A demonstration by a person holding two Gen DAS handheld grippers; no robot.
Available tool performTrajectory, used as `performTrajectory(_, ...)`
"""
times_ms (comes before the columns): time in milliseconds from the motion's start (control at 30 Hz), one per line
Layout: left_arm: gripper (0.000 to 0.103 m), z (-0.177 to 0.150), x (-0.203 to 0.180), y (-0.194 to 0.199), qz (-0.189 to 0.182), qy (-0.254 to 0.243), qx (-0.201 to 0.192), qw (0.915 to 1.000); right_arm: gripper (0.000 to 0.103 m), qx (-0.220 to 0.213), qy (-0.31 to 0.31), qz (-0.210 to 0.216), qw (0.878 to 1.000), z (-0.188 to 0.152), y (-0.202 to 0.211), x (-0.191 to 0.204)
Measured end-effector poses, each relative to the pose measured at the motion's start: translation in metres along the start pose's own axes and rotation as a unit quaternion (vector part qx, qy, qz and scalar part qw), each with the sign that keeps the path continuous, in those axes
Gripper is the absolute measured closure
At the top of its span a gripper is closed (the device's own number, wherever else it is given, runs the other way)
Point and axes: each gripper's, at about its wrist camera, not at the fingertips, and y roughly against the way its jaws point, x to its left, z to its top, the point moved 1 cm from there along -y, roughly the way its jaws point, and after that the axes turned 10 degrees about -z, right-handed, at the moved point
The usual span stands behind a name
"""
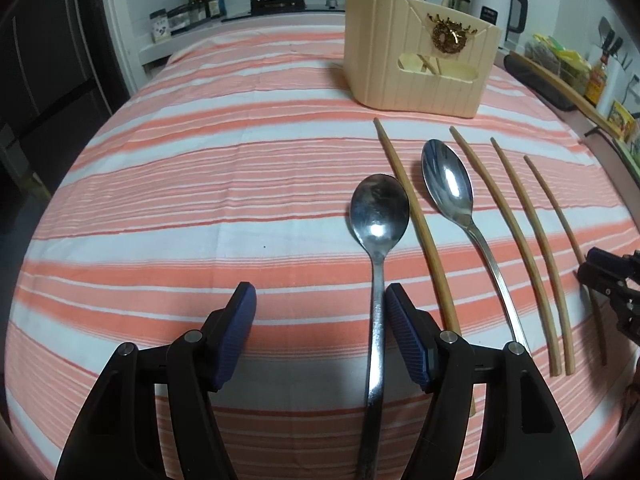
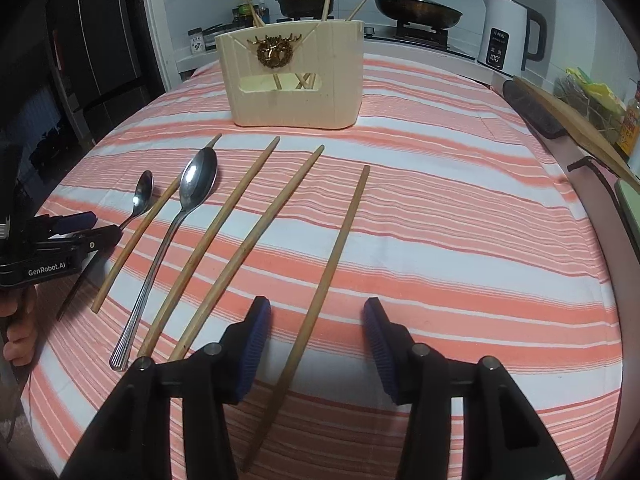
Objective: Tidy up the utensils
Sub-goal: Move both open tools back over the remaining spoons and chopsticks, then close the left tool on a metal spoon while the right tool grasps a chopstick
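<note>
Round spoon [image 1: 379,208] handle end cut off by bottom edge.

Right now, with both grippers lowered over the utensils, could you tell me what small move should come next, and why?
Probably close the left gripper on the round spoon: its handle already lies between the open pads, against the right one. The right gripper likewise straddles a chopstick without pressing it.

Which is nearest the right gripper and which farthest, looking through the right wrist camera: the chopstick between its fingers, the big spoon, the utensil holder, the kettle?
From the right gripper:
1. Chopstick, lying between the fingers.
2. Big spoon, to the left on the cloth.
3. Utensil holder, straight ahead on the cloth.
4. Kettle, back right on the counter.
</note>
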Motion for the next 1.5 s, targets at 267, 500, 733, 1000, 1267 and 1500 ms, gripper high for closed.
performTrajectory(267,0.037,-0.003,0.004,0.003,0.005,0.012,-0.006,0.9999,0.096,0.003,-0.023,-0.022,0.999,0.001,-0.003,-0.012)
performTrajectory(500,0.038,-0.005,0.01,0.005,0.007,0.017,-0.007,0.9998,0.097,0.012,-0.044,-0.06,0.997,-0.003,-0.002,-0.031)
performTrajectory(733,0.038,-0.008,0.02,0.009,0.015,0.018,-0.008,0.9997,0.097,0.023,-0.062,-0.103,0.993,-0.009,-0.001,-0.06)
performTrajectory(1000,0.03,-0.006,0.029,0.007,0.006,0.008,-0.003,0.9999,0.073,0.017,-0.08,-0.077,0.994,-0.009,-0.002,-0.076)
performTrajectory(1267,0.005,-0.006,0.038,0.002,0.019,0.013,0.01,0.9997,0.065,0.019,-0.042,-0.065,0.997,-0.007,-0.009,-0.073)
performTrajectory(1500,0.0,-0.003,0.041,-0.002,0.017,0.01,0.015,0.9997,0.065,-0.003,-0.024,-0.068,0.997,0.003,-0.019,-0.073)
